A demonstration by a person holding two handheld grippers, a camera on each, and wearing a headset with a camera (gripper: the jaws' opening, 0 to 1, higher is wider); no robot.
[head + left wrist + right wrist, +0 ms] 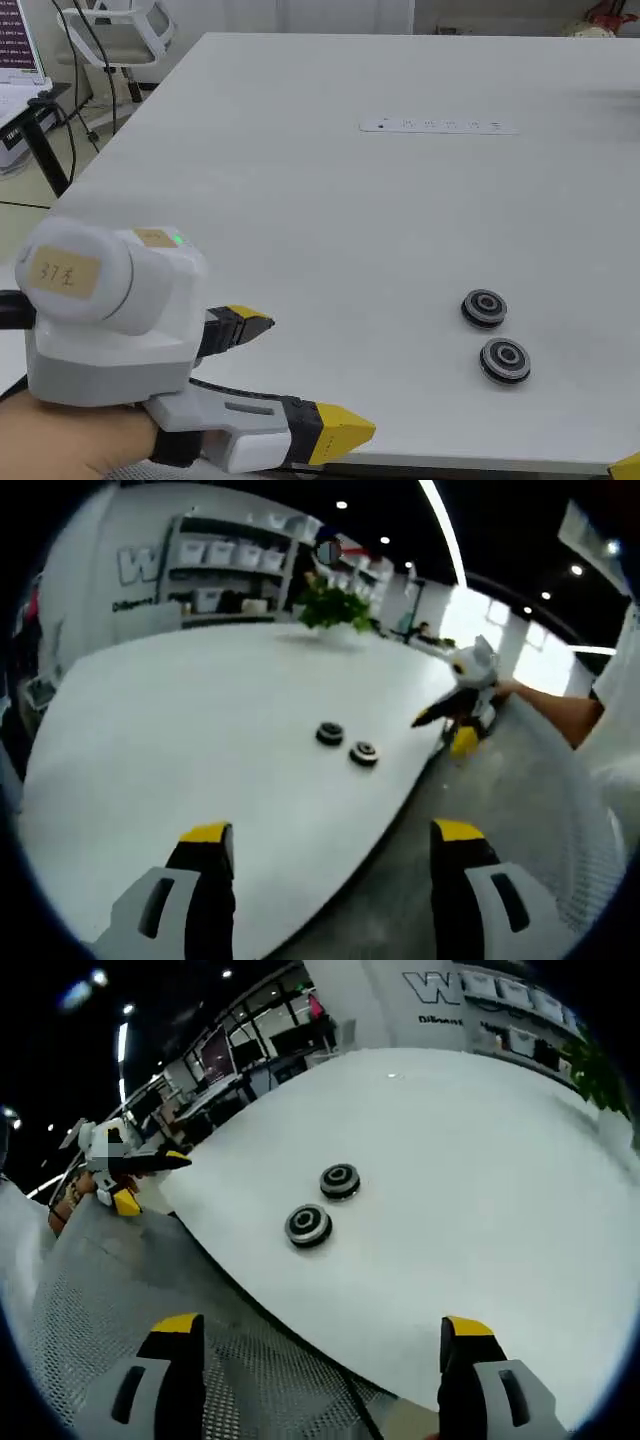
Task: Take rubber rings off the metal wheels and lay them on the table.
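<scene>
Two wheels lie flat on the table, near its front edge and toward its right side. The near wheel sits closest to that edge. The far wheel is just beside it, a bit further in, and the two are apart, not touching. Each has a dark outer band around a grey hub, so the rings look to be on.

The left gripper is at the table's front edge, left side, well apart from both wheels. A hand holds it. Its jaws are spread wide with nothing between them. In the left gripper view one jaw is over the table and the other hangs past the edge.

The right gripper is also at the table's front edge, on the right side. Its jaws are wide too, with nothing held. In the right gripper view one jaw is over the table and the other is off it, with the wheels ahead on the table top. Neither gripper touches a wheel.

A white strip lies flat further in on the table, toward its back. A plant stands at the table's far end in the left gripper view. A chair stands off the table's back left corner.
</scene>
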